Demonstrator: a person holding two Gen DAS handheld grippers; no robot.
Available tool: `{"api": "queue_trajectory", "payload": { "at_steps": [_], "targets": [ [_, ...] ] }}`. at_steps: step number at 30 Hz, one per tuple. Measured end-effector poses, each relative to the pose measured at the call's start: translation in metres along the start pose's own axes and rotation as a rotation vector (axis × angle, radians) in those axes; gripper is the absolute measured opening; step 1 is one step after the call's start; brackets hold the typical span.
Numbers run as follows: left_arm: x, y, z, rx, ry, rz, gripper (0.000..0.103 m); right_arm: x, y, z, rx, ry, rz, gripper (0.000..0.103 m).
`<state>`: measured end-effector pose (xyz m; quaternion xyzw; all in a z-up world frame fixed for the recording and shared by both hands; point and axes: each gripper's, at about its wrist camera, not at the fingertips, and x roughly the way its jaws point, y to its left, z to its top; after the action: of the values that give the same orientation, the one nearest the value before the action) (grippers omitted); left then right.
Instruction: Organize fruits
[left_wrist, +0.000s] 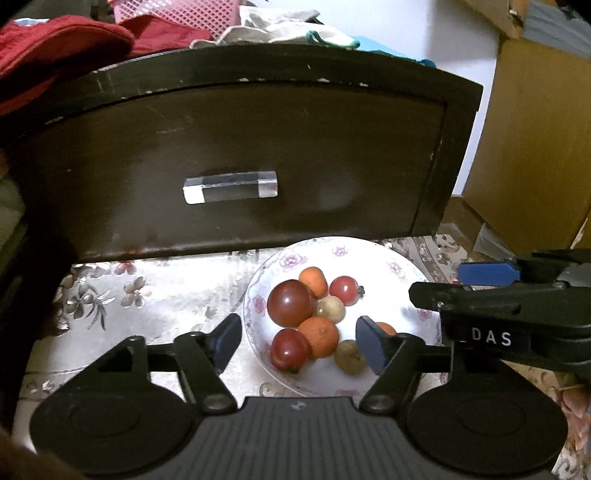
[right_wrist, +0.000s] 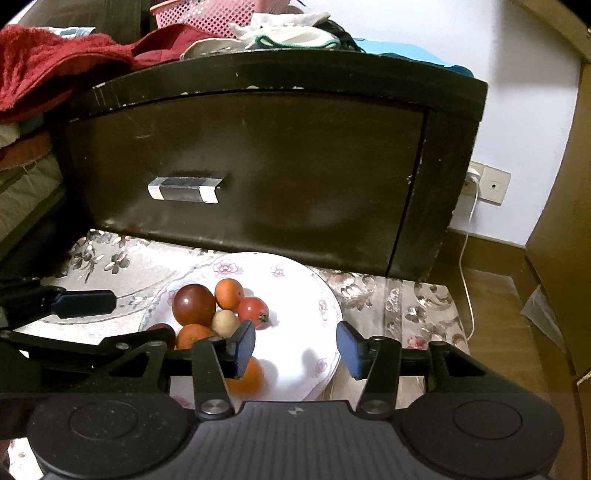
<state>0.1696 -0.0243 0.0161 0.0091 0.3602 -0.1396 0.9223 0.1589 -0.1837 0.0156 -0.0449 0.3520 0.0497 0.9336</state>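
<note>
- My left tongs (left_wrist: 297, 341) and right tongs (right_wrist: 295, 345): both agape, empty, above the white floral plate (left_wrist: 373, 258).
- Risk: nudging the heaped round red and orange fruits (left_wrist: 291, 302) could roll one off.

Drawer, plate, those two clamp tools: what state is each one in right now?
Drawer: shut, handle untouched.
Plate: upright on the flowered cloth, holding a pile of fruit.
Fruit: heaped toward one side of the plate, none lifted.
Left gripper: jaws open, above the fruit, holding nothing.
Right gripper: jaws open, above the plate, holding nothing.
</note>
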Motion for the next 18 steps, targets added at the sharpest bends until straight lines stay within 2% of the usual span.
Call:
{"api": "queue_trajectory", "payload": {
  "at_steps": [10, 18],
  "targets": [
    [-0.020, -0.002, -0.009, -0.021, -0.018, 0.058, 0.103, -0.020, -0.001, -0.011, 0.029, -0.003, -0.009, 0.049],
    [-0.039, -0.007, -0.021, -0.026, -0.041, 0.113, 0.103, -0.038, 0.001, -0.024, 0.042, 0.004, -0.019, 0.049]
  ]
}}
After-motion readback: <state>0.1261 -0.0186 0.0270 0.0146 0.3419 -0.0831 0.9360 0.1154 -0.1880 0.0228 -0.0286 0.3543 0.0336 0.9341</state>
